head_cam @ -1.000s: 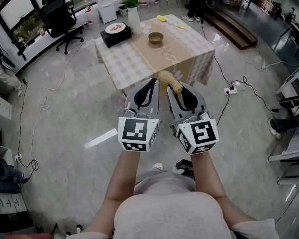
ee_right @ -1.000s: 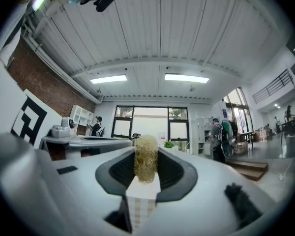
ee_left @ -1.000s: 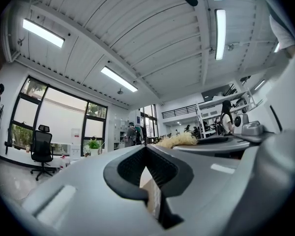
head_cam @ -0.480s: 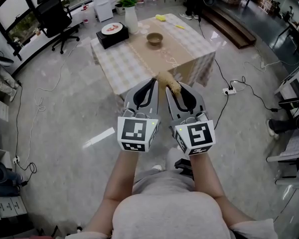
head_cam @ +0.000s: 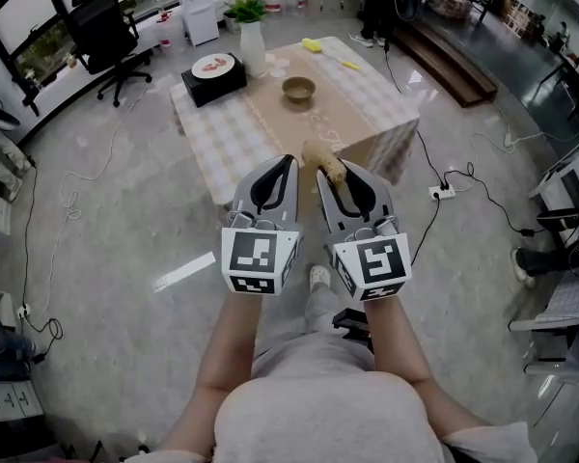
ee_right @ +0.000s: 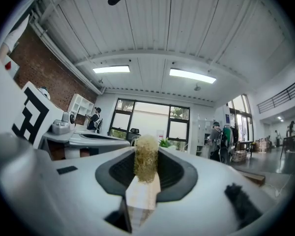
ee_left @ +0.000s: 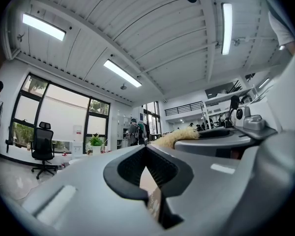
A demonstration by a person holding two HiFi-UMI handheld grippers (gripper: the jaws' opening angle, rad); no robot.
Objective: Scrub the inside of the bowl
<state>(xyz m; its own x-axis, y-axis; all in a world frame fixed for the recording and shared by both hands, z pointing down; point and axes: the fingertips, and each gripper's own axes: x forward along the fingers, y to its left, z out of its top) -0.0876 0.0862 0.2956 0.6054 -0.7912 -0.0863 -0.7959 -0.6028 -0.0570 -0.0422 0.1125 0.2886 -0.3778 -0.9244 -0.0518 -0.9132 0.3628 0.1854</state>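
Approach stage: keep scrubber [head_cam: 326,160] pinched firmly in jaws of right gripper [head_cam: 320,174], reach bowl [head_cam: 298,89] on worktop [head_cam: 222,133], then part pressed-together, empty jaws of left gripper [head_cam: 288,165] to steady rim.

The cloth-covered square bench [head_cam: 222,133] fills the upper middle of your head view. On it, the small brown round bowl [head_cam: 298,89] sits near centre, with the white vase holding a green plant [head_cam: 254,44] up-left of it and the black box bearing a white plate [head_cam: 213,73] left of that. Below the bench, your left gripper [head_cam: 289,164] and right gripper [head_cam: 324,179] lie side by side, with a tan fibrous scrubber [head_cam: 320,154] between the right one's jaws.
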